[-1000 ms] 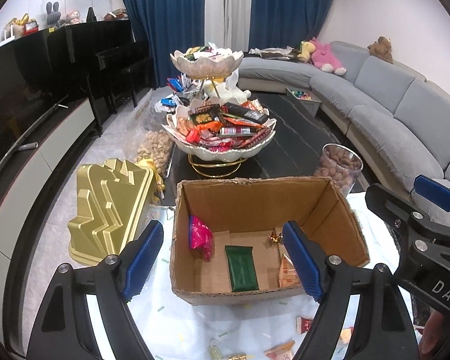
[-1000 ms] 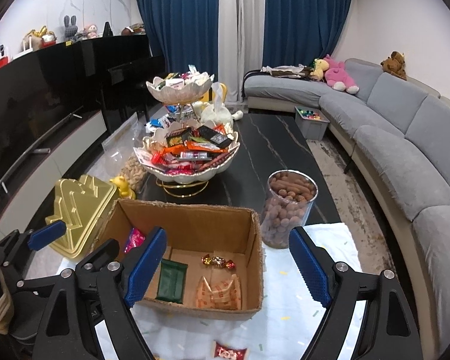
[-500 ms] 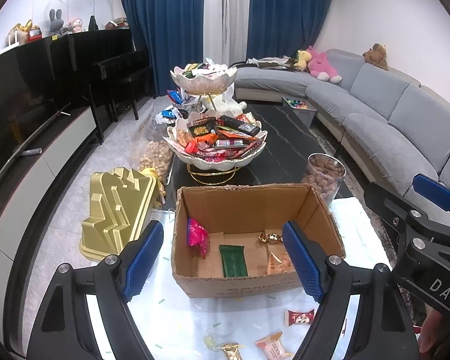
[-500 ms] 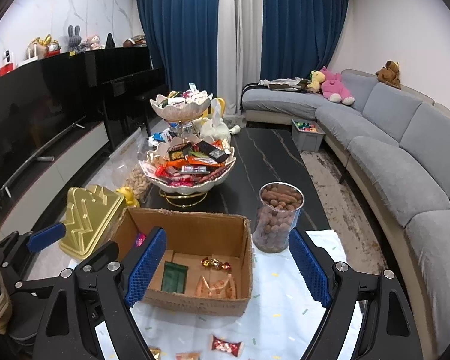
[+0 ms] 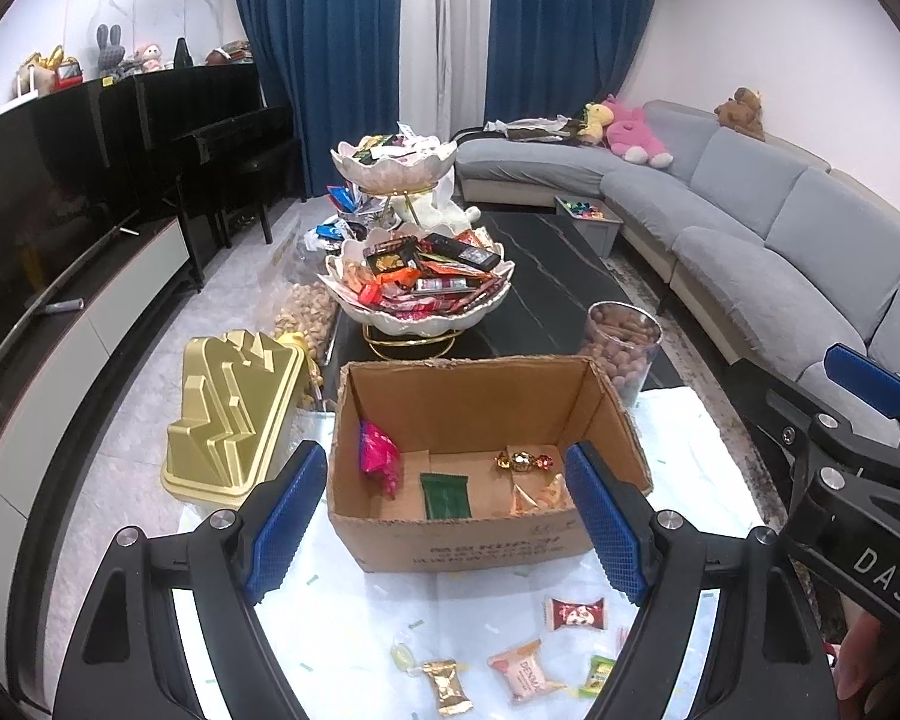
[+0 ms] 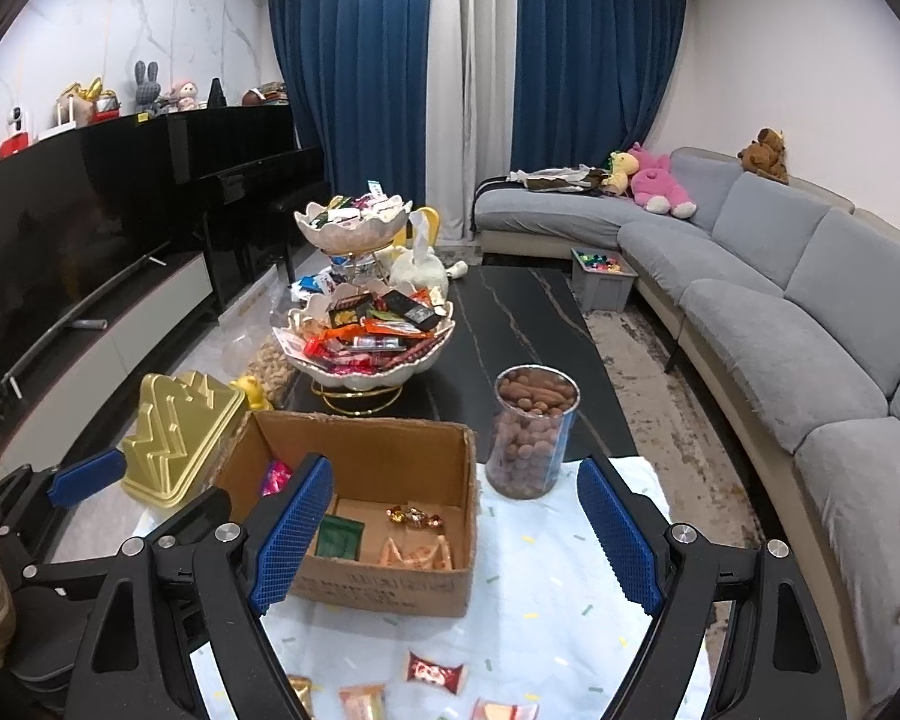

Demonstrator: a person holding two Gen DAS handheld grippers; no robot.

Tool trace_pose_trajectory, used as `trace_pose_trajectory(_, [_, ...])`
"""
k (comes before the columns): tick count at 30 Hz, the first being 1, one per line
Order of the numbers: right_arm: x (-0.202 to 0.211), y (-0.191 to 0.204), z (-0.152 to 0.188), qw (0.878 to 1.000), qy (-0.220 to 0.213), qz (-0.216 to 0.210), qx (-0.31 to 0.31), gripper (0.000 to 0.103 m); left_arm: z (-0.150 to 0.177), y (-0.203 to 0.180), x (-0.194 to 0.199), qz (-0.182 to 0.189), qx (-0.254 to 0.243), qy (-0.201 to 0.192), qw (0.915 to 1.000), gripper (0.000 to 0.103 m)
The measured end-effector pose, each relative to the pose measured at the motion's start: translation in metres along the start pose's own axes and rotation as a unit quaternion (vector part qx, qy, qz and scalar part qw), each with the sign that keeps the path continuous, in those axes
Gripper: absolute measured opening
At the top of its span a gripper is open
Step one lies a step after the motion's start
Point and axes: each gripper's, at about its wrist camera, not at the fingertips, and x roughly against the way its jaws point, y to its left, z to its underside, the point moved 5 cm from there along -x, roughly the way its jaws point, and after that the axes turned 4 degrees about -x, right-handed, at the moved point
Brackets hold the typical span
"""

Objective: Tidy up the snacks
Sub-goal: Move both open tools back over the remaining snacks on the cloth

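An open cardboard box (image 5: 480,549) (image 6: 390,585) stands on a pale cloth and holds a pink packet (image 5: 378,456), a green packet (image 5: 446,495), gold-wrapped sweets (image 5: 519,461) and an orange packet (image 5: 540,495). Loose snacks lie on the cloth in front of it: a red sweet (image 5: 576,612) (image 6: 435,672), a pale packet (image 5: 519,669), a gold sweet (image 5: 447,687). My left gripper (image 5: 444,528) hangs open above and in front of the box, nothing between its blue pads. My right gripper (image 6: 450,534) is open too, empty, beside the left one.
A two-tier white bowl stand (image 5: 420,294) full of snacks sits behind the box on the dark table (image 5: 558,294). A clear jar of nuts (image 6: 534,438) stands right of the box, a gold moulded container (image 5: 234,414) left of it. A grey sofa (image 6: 780,312) runs along the right.
Both grippers have drawn back and risen from the box, which now looks smaller and farther. More of the cloth and the loose snacks on it have come into view. Jaws unchanged.
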Motion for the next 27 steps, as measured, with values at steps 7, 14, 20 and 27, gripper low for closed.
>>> trace_pose_trajectory(7, [0.011, -0.012, 0.008, 1.000, -0.001, 0.008, -0.001, 0.084, 0.009, -0.012, 0.007, 0.005, -0.002, 0.002, 1.0000, 0.081])
trace_pose_trajectory(14, [0.018, -0.023, 0.020, 1.000, 0.003, 0.013, 0.000, 0.084, 0.021, -0.024, 0.012, 0.011, -0.006, 0.006, 0.9999, 0.081])
trace_pose_trajectory(20, [0.020, -0.030, 0.031, 1.000, 0.009, 0.017, -0.002, 0.084, 0.030, -0.032, 0.011, 0.016, -0.009, 0.013, 0.9998, 0.081])
trace_pose_trajectory(27, [0.020, -0.034, 0.044, 1.000, 0.016, 0.021, -0.002, 0.084, 0.042, -0.039, 0.009, 0.020, -0.012, 0.021, 0.9995, 0.081])
